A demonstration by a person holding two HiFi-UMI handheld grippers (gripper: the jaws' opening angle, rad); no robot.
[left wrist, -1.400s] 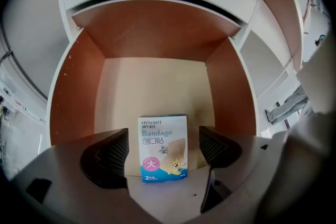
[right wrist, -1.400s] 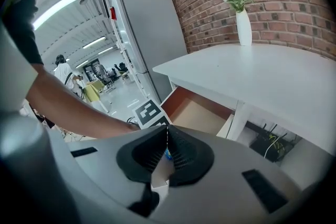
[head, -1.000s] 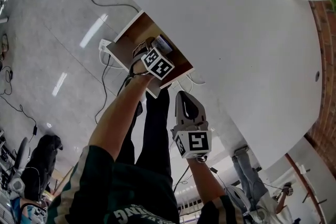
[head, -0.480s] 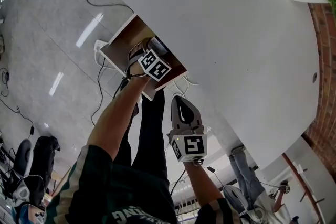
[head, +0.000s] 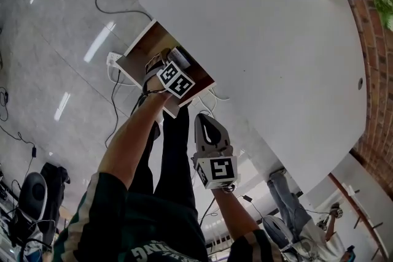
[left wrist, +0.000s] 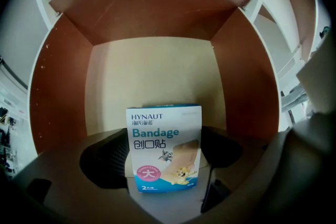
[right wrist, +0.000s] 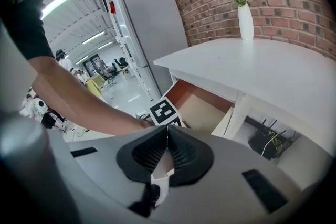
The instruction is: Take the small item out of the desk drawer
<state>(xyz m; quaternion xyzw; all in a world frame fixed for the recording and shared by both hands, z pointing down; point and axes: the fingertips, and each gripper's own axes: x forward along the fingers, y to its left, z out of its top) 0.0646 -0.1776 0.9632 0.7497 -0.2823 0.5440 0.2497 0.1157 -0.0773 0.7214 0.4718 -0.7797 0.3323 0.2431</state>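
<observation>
A: Left gripper view first: what has the left hand-held gripper (left wrist: 163, 161) got?

B: A small bandage box (left wrist: 164, 136), blue and white with a cartoon on its face. The two dark pads (left wrist: 105, 162) press on its left and right edges, so it stands upright between them, printed side to the camera.

A: Why take it by the edges?

B: My guess is that a flat carton offers two parallel sides there. Thin cardboard could dent if squeezed hard, though.

A: And where is the box?

B: Inside the open drawer (left wrist: 60, 92). Brown walls rise on both sides and the pale floor runs on behind it. Whether its lower edge touches that floor I cannot tell.

A: The head view?

B: It shows the drawer standing open under the edge of the white table (head: 270, 40), with the left arm (head: 135, 138) reaching down into it.

A: The other one?

B: The right hand-held gripper (right wrist: 167, 135) has its pads pressed together on nothing. It hangs short of the drawer, nearer the person's body, likely kept clear so the left has room.

A: What's left?

B: Lifting the box up and out over the drawer's front. I'd judge the task about halfway.
</observation>
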